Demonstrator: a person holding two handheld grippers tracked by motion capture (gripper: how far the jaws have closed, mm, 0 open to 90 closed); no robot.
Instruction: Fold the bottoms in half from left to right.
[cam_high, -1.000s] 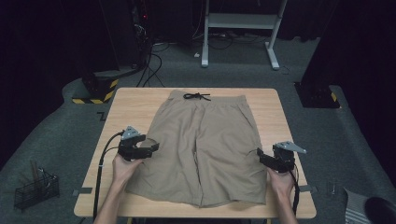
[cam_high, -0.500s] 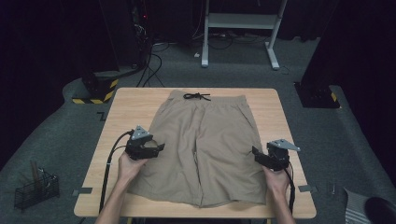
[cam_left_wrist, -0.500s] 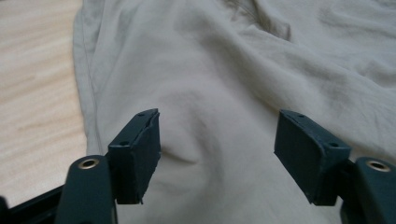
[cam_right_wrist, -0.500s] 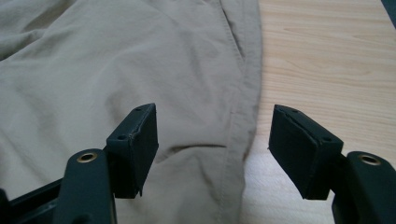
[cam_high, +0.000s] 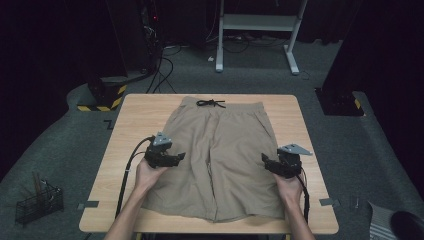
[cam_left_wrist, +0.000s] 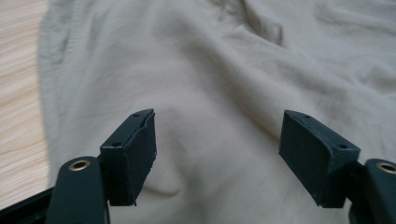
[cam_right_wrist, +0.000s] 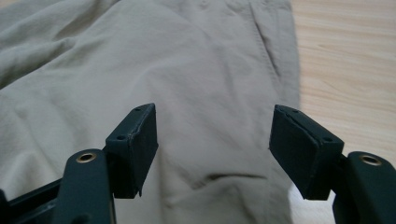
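Beige shorts (cam_high: 225, 150) lie flat on the wooden table (cam_high: 140, 115), with the waistband and its black drawstring (cam_high: 210, 103) at the far side. My left gripper (cam_high: 177, 157) hovers over the left leg, pointing toward the middle. Its jaws have just been opening and hold nothing. In the left gripper view the left gripper (cam_left_wrist: 217, 126) stands open above wrinkled cloth (cam_left_wrist: 210, 60). My right gripper (cam_high: 267, 161) is over the right leg near its outer seam. In the right gripper view the right gripper (cam_right_wrist: 212, 116) stands open over the fabric (cam_right_wrist: 163, 56), with bare table (cam_right_wrist: 345, 56) to its right.
A wire basket (cam_high: 37, 202) sits on the floor at the lower left. A black and yellow base (cam_high: 102, 97) stands beyond the table's far left corner, and a white desk frame (cam_high: 255, 30) farther back. Bare wood (cam_left_wrist: 18, 93) borders the shorts.
Both hands have moved inward over the shorts: the left gripper to the right, the right gripper to the left and slightly farther away. The shorts lie as before.
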